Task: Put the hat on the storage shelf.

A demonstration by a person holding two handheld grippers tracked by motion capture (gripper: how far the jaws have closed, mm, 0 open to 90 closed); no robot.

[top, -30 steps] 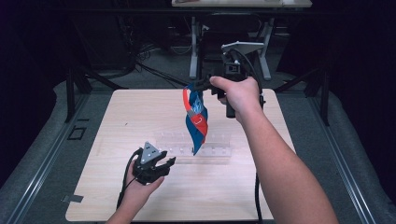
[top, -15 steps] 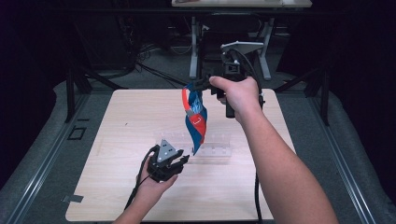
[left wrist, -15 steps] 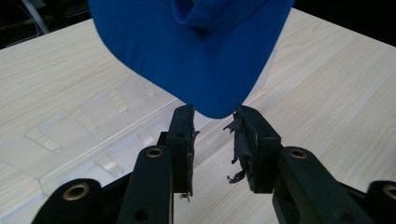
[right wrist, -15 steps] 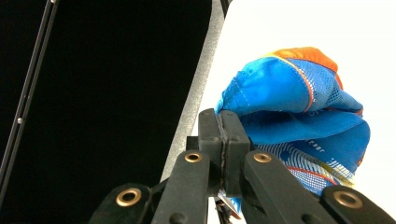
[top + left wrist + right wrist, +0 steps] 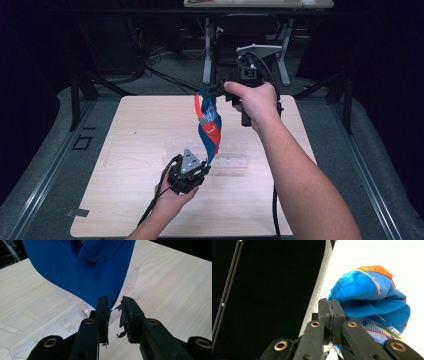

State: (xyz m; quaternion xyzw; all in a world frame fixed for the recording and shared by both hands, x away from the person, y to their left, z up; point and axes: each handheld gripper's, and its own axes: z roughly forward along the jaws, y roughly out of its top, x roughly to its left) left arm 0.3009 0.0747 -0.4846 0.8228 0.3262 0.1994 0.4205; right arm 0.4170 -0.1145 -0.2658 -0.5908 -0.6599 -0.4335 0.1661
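Blue, red and orange fabric cap (image 5: 207, 127) hangs above the middle of the pale wooden table (image 5: 125, 140), its top pinched in the right gripper (image 5: 214, 92), which the right hand (image 5: 252, 102) holds up toward twelve o'clock. In the right gripper view the two black jaws meet with no gap, and the bunched cloth swells out at their two o'clock side; the exact fold caught between the pads is hidden.

The left gripper (image 5: 204, 169) sits low at six o'clock of the cap, just at its hanging lower tip. Its jaws have just been closing and now stand a narrow gap apart. In the left gripper view the blue brim edge (image 5: 82, 272) comes down right behind the jaw tips, but whether cloth already lies between the pads cannot be told. Frayed black padding hangs off the right-hand jaw's inner face. The cap's upper part is cut off by that view's top edge.

A clear plastic slotted rack (image 5: 230, 157) lies on the table beneath the cap, partly covered by it and faint in the high view.

Bare tabletop stretches toward nine o'clock and toward the near edge; the right forearm (image 5: 300, 185) crosses the four o'clock side.
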